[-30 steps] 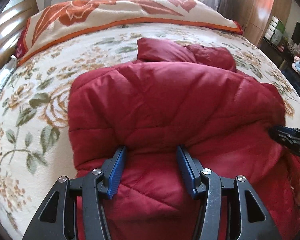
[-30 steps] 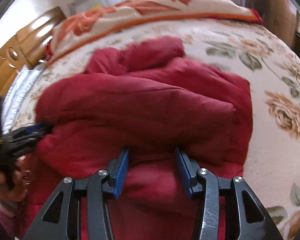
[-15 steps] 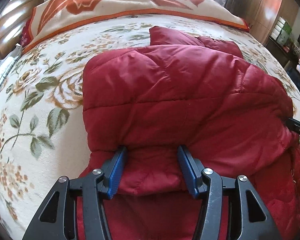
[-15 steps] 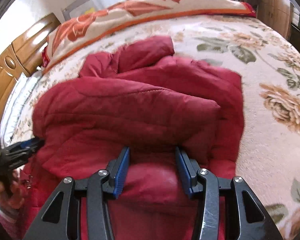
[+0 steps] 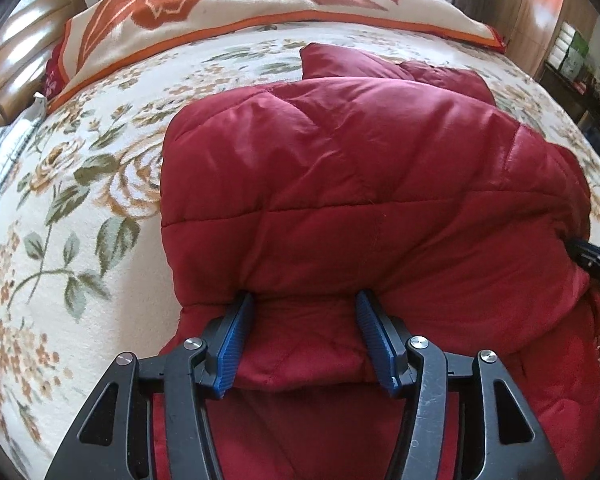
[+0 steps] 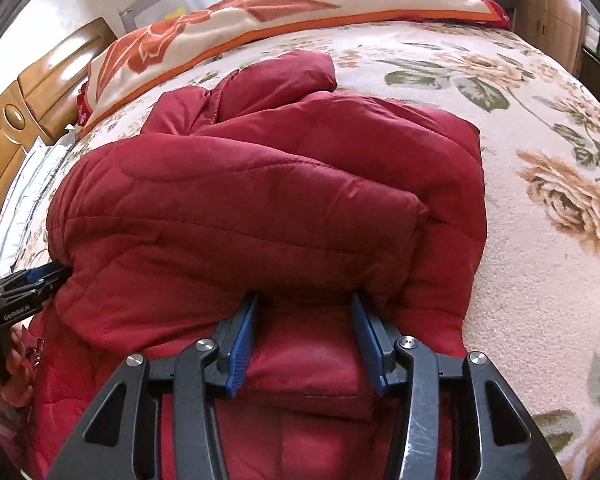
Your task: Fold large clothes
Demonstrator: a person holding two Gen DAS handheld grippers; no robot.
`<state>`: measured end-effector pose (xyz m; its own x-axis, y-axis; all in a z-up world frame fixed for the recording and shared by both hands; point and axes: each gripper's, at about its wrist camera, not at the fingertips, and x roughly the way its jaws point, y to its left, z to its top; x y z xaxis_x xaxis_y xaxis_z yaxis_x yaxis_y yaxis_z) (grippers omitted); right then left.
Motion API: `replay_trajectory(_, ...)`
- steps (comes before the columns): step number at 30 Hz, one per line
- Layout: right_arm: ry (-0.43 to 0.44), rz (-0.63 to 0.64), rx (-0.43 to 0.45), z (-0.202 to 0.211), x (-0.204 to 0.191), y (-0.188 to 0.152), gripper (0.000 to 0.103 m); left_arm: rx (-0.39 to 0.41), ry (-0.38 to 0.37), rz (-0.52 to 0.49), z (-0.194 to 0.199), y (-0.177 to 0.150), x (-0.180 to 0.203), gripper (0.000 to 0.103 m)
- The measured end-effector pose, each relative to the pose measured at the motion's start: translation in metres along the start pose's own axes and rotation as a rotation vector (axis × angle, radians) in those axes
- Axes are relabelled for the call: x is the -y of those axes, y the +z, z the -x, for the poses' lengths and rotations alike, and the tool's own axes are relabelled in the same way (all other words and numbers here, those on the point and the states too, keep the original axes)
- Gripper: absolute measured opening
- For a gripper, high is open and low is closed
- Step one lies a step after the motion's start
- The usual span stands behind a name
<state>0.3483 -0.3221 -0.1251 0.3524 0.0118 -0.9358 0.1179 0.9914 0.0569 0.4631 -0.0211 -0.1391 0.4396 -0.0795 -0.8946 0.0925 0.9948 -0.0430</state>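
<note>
A: In the left wrist view, where does the red jacket (image 5: 372,200) lie from the left gripper (image 5: 305,320)?

B: Straight ahead and under it. The jacket sits on the flowered bedspread (image 5: 80,184), its folded bulk running left to right across the view, with the hood end pointing to the far side, towards the orange blanket (image 5: 236,4). The jaws stand apart with a thick fold of the near edge filling the gap between the blue pads (image 5: 236,332); whether they pinch it or merely straddle it cannot be told. The right gripper (image 5: 598,260) shows at the right edge, at the same fold.

A: And the right wrist view?

B: The same picture mirrored. The right gripper (image 6: 305,320) points level along the bed, jaws apart around the near fold, grip again unclear. The left gripper (image 6: 24,292) meets the jacket's left end. Each gripper looks equally near its own end, so the coming move probably needs both pushing the fold towards the far side together
</note>
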Motion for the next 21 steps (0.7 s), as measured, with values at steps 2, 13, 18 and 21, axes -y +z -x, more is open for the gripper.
replay_trajectory(2,-0.002,0.001,0.000,0.000,0.000,0.000,0.047,-0.005,0.005,-0.001,-0.001,0.001,0.001,0.057)
replay_trajectory(13,0.041,-0.047,0.012,0.026,0.005,0.002,0.049,0.005,-0.067,0.090,0.037,-0.009,-0.022,0.058)
replay_trajectory(18,0.081,-0.059,0.036,0.055,0.006,-0.008,0.049,0.016,-0.061,0.121,0.061,-0.037,-0.039,0.058)
replay_trajectory(21,0.095,-0.058,0.041,0.071,0.007,-0.019,0.052,0.028,-0.070,0.152,0.077,-0.055,-0.050,0.058)
